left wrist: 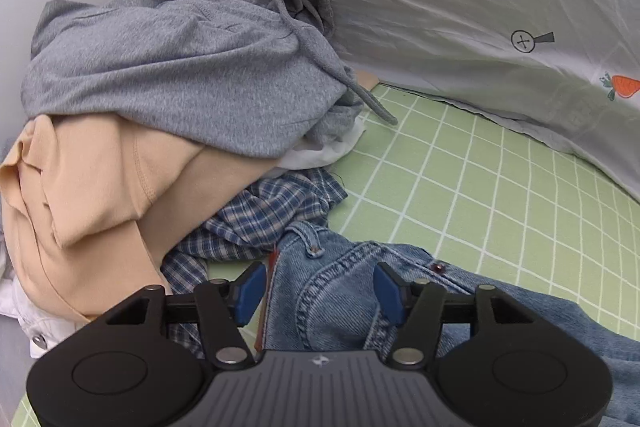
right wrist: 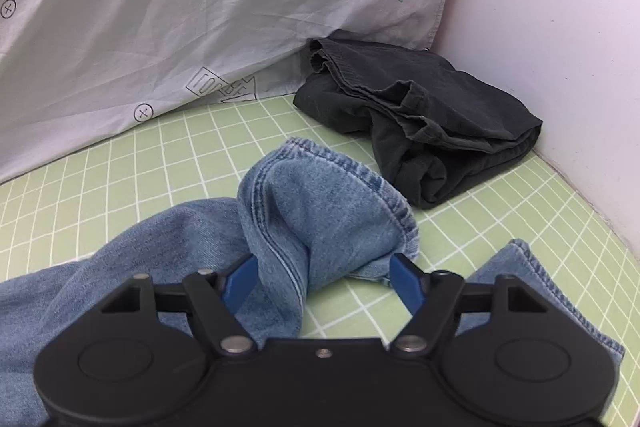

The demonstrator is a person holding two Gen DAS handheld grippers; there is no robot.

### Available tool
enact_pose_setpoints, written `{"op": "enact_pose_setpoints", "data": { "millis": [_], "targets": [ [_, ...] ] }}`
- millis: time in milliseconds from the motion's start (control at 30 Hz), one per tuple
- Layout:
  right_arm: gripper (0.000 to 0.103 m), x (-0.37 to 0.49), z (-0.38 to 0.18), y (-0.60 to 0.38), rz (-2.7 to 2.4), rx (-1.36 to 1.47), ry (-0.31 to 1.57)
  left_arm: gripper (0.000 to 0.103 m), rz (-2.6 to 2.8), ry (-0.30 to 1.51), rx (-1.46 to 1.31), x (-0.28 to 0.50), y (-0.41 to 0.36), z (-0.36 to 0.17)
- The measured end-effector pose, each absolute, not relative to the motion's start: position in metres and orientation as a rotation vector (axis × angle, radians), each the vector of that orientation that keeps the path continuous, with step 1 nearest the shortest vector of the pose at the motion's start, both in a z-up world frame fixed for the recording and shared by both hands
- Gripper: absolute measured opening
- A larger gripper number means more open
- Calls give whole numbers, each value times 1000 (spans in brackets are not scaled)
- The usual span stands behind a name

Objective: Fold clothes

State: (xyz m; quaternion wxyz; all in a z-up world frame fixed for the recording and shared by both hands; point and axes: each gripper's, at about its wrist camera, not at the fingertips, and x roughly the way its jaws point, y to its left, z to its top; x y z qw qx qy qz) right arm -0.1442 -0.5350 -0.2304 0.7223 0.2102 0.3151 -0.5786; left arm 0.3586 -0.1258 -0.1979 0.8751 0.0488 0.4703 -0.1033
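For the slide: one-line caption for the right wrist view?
Right gripper open around a bunched leg hem of the blue jeans on the green grid sheet, dark folded garment behind.

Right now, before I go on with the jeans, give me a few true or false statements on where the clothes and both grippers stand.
1. The jeans lie on a green checked sheet. True.
2. The dark garment lies in the unsorted heap on the left. False: it lies apart, folded, in the corner by the wall.
3. A grey hoodie tops the heap, over a beige garment. True.
4. The left gripper is at a jeans leg hem. False: it is at the waistband end, jaws apart.
5. The right gripper is clamped on the plaid shirt. False: its jaws stand wide around a jeans leg.
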Motion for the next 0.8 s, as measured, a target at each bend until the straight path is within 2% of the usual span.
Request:
{"op": "enact_pose_setpoints", "data": {
  "millis": [100, 133, 167, 267, 333, 367, 400, 533, 667, 800],
  "targets": [
    [67, -128, -231, -550, -1203, 463, 722, 77, -249, 1042, 82, 342, -128, -205],
    [63, -120, -236, -557, -1177, 456, 762, 78, -259, 1057, 81, 336, -130, -208],
    [55, -112, -242, -563, -1154, 446, 807, 78, -262, 1070, 83, 330, -132, -213],
    [50, -90, -259, -581, -1107, 405, 927, 84, -247, 1099, 91, 316, -137, -223],
    [31, -81, -266, -592, -1102, 373, 962, 85, -228, 1103, 107, 311, -139, -228],
    [7, -79, -262, -596, -1097, 373, 946, 85, -223, 1103, 115, 308, -140, -230],
    [6, -78, -258, -600, -1091, 371, 924, 87, -221, 1102, 126, 307, -141, -232],
    [3, -92, -187, -587, -1092, 268, 568, 88, -221, 1091, 157, 302, -141, -233],
    [3, -147, -140, -571, -1155, 407, 194, 91, -205, 1099, 126, 304, -138, -235],
    [3, -179, -181, -580, -1301, 506, 344, 92, -197, 1094, 118, 302, -137, -237]
  ]
}}
